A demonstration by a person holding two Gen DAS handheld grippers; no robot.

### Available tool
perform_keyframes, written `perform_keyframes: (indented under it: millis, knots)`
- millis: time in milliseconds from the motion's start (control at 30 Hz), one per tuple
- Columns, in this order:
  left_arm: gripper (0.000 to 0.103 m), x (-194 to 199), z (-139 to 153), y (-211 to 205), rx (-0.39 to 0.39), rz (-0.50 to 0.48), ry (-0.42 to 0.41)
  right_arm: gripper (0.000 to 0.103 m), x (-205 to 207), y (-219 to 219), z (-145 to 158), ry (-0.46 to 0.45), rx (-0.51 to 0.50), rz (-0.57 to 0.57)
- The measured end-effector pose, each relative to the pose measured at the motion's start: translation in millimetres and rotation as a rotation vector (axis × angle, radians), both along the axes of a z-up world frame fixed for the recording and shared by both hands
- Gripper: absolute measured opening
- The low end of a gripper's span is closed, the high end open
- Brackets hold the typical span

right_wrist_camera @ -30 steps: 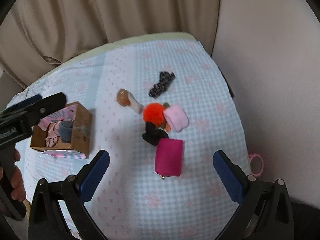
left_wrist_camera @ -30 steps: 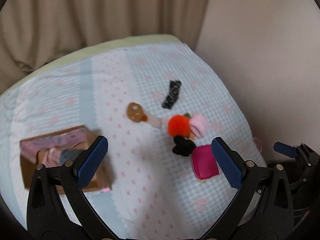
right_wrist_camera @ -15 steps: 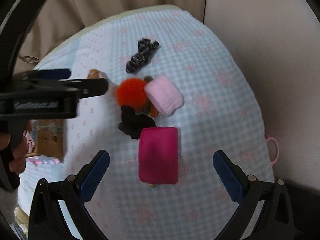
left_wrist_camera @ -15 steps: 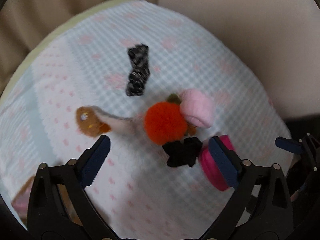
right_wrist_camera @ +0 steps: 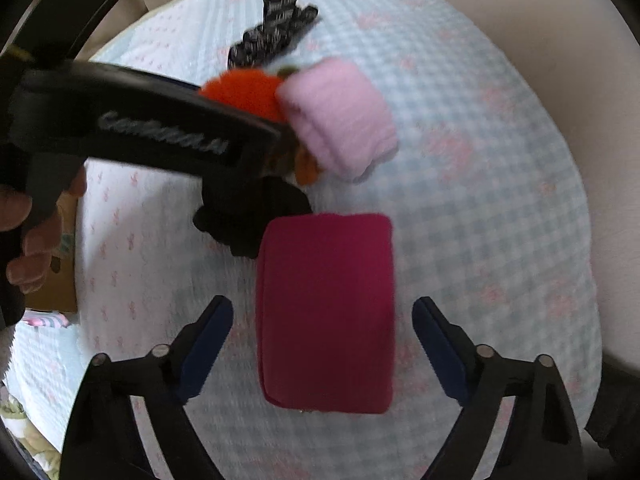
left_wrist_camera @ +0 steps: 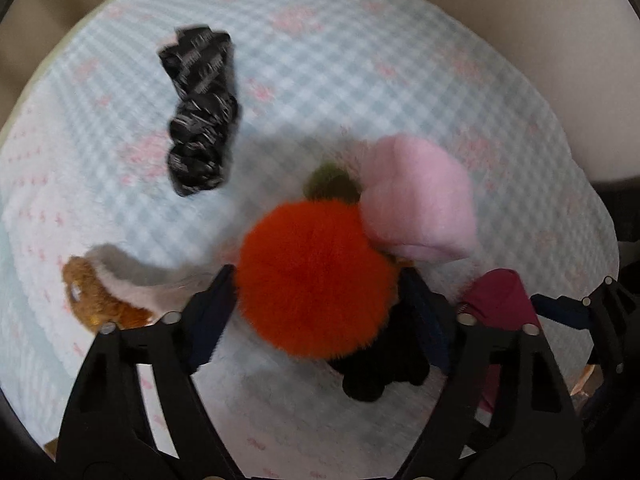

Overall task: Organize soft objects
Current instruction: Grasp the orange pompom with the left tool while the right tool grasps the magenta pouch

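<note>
A round desk (left_wrist_camera: 360, 80) carries everything, covered with a pale blue and white checked cloth (right_wrist_camera: 480, 200) printed with small pink motifs; the part of the cloth on the left is white with rows of pink marks. Beyond the desk's far edge hang beige curtains (left_wrist_camera: 48, 8), and a plain cream wall (right_wrist_camera: 580, 40) rises at the right.

The soft things lie in a loose cluster near the middle. The left gripper (left_wrist_camera: 316, 304) has its jaws spread wide to either side of the orange pompom (left_wrist_camera: 312, 280), the blue pads flanking it without clearly pressing; the picture is blurred, so contact cannot be judged. A pink plush roll (left_wrist_camera: 420, 196) leans against the pompom's far right side, with a small olive-green piece (left_wrist_camera: 328, 180) tucked between them. A black fuzzy item (left_wrist_camera: 380, 368) lies just beneath the pompom. Off to the left rests a brown and cream plush toy (left_wrist_camera: 104, 292), and well apart, farther back, a black patterned fabric piece (left_wrist_camera: 200, 112).

The right gripper (right_wrist_camera: 324, 340) hangs with jaws released, straddling the near half of the magenta pouch (right_wrist_camera: 326, 308), the pads standing apart from its sides. At the left edge of the right wrist view, a cardboard box (right_wrist_camera: 56, 280) shows behind the person's left hand (right_wrist_camera: 28, 248).
</note>
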State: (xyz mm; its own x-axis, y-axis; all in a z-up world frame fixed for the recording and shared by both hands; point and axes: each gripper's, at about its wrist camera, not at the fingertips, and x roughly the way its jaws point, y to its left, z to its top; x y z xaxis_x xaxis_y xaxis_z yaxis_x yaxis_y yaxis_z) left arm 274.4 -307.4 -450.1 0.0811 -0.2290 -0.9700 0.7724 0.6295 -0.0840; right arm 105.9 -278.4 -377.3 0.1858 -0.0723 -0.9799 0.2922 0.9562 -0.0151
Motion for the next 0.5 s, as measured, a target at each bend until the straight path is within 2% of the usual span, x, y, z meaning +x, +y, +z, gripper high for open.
perform_keyframes:
  millis: [133, 200, 233, 300, 500]
  knots:
    - [0.064, 4, -8, -2, -0.006, -0.002, 0.017, 0.084, 3, 2, -8, 0.021, -0.002, 0.017]
    - [0.047, 6, -10, -2, -0.019, 0.002, 0.039, 0.078, 4, 2, -11, 0.027, 0.000, 0.025]
    - [0.044, 7, -13, -4, -0.017, 0.002, 0.044, 0.077, 5, 2, -13, 0.036, -0.004, 0.028]
    - [0.040, 7, -15, -7, -0.012, -0.009, 0.036, 0.067, 5, 2, -16, 0.043, -0.009, 0.030]
    - [0.035, 8, -13, -5, -0.035, -0.002, 0.044, 0.055, 3, 2, -17, 0.050, -0.017, 0.050]
